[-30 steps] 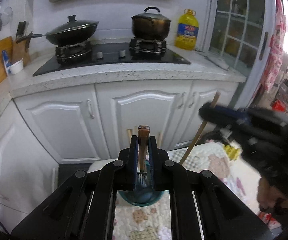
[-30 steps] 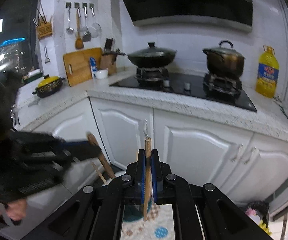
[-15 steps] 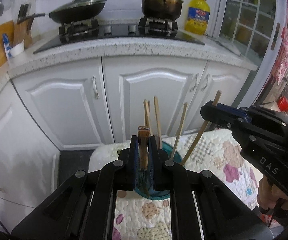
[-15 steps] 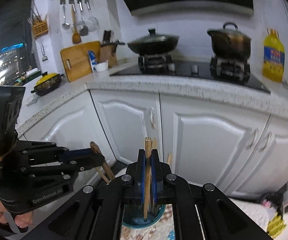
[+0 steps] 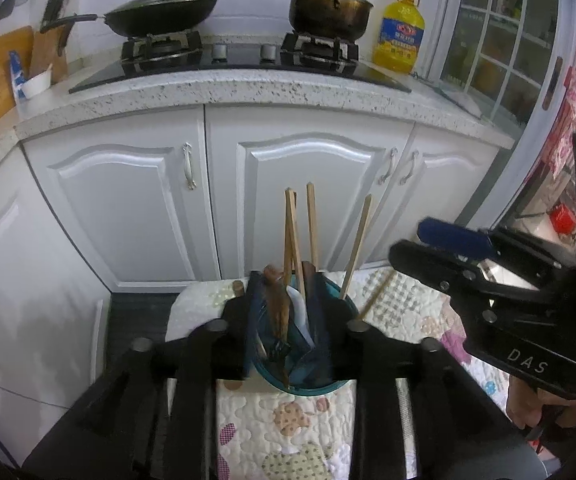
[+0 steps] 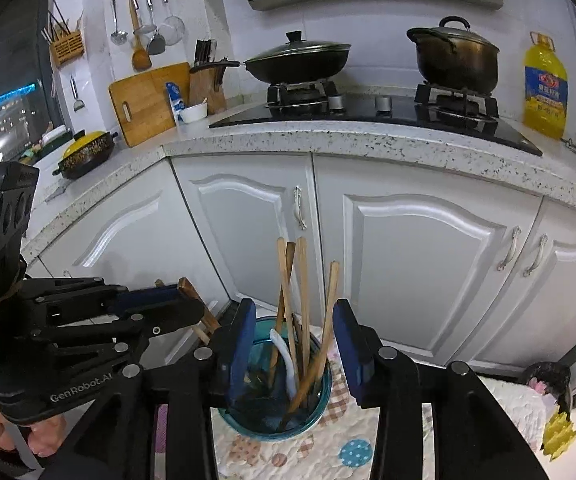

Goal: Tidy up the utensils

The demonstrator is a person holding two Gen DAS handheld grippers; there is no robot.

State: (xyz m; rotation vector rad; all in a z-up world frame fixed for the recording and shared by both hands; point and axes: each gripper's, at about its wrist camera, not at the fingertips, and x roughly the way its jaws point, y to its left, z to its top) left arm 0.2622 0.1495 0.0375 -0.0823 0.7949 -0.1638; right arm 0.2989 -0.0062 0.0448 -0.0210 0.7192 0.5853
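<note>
A teal glass cup (image 6: 276, 392) stands on a quilted mat (image 6: 328, 452) and holds several wooden chopsticks (image 6: 304, 292) and a white utensil (image 6: 286, 356). My right gripper (image 6: 294, 344) is open, its blue pads on either side of the cup's mouth. My left gripper (image 5: 284, 316) is open just above the cup (image 5: 308, 384). A wooden-handled fork (image 5: 278, 312) stands between its fingers, tines down in the cup. The left gripper also shows at left in the right wrist view (image 6: 160, 304), and the right gripper at right in the left wrist view (image 5: 440, 248).
White cabinet doors (image 6: 420, 264) stand close behind the cup. Above is a speckled counter (image 6: 368, 136) with a hob, wok (image 6: 300, 60), pot (image 6: 454, 54) and oil bottle (image 6: 546, 84). A loose chopstick (image 5: 376, 294) lies on the mat right of the cup.
Both grippers came down to the cup and opened. The right one let its chopstick drop into the cup; the left one released the wooden-handled fork into it.
</note>
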